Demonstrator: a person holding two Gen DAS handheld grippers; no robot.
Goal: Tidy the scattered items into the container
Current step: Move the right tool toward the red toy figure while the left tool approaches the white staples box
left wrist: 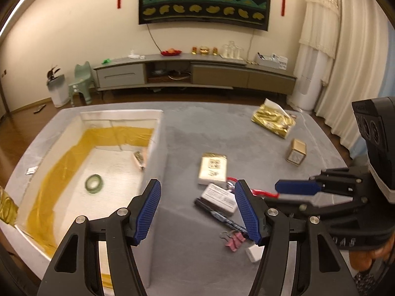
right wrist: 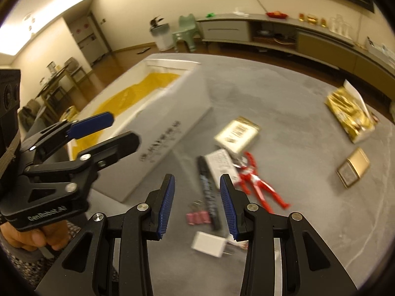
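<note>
Living room bkgd: TV unit w/ ornaments, curtains at right. Grey desk [left wrist: 192, 128] carries everything.

Far left: white container [left wrist: 158, 128], open top, yellow film lining its walls. Already inside: a green tape roll [left wrist: 93, 183] on the floor of it and a small packet [left wrist: 139, 157] leaning at the right wall. Judged: task partly done, the rest not yet in.

Left hand-held gripper [left wrist: 197, 209] hovers over the container's near-right corner, fingers spread wide, nothing between them. Prob. parked there to stay out of the other one's way.

Centre clutter, close together: gold-edged box w/ QR code [left wrist: 212, 169], white labelled box [left wrist: 218, 198] touching a black marker [right wrist: 209, 192], red toy figure [right wrist: 256, 185] partly under the boxes, pink binder clips [right wrist: 197, 217], white charger plug [right wrist: 209, 244] nearest the camera.

Right hand-held gripper [right wrist: 197, 207] also spread, empty, lined up over marker and clips; looks like an approach for the next pick, marker likeliest. Motion blur, so exact aim unclear.

Further right, well apart: small gold box [left wrist: 296, 152], crumpled gold foil pack [left wrist: 272, 120].
</note>
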